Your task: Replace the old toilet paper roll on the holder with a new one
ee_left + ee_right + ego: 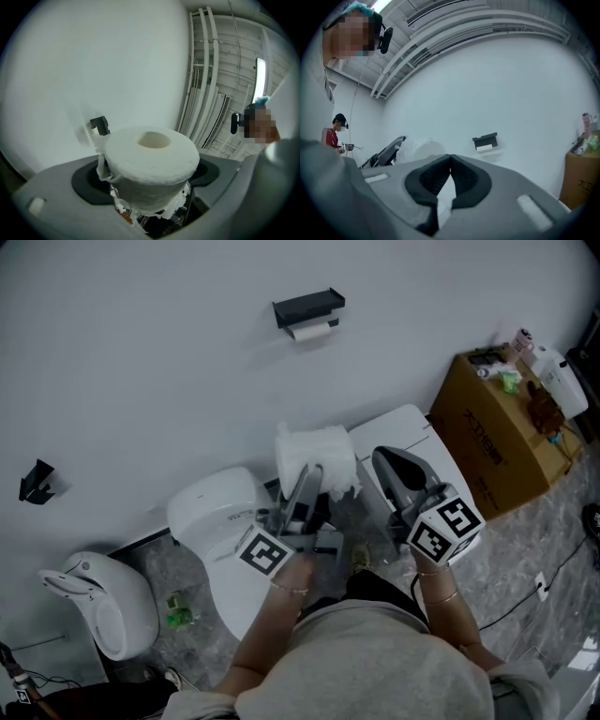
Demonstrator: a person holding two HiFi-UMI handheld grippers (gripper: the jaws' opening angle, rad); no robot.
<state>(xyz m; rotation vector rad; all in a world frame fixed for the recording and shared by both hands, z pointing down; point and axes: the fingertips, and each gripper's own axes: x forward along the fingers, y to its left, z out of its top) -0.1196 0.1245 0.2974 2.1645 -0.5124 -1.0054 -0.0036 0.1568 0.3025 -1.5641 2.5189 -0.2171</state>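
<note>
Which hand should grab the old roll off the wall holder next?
Right, probably. The right gripper is shut and empty, so it is free for the old roll on the holder; the left gripper is clamped on the new roll.

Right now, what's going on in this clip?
A person is working with tongs in each hand. The left tongs are clamped on a full toilet paper roll, held up facing the white wall. The right tongs are shut and empty. The black holder on that wall has the thin old roll on it, so the swap is not yet done.
</note>
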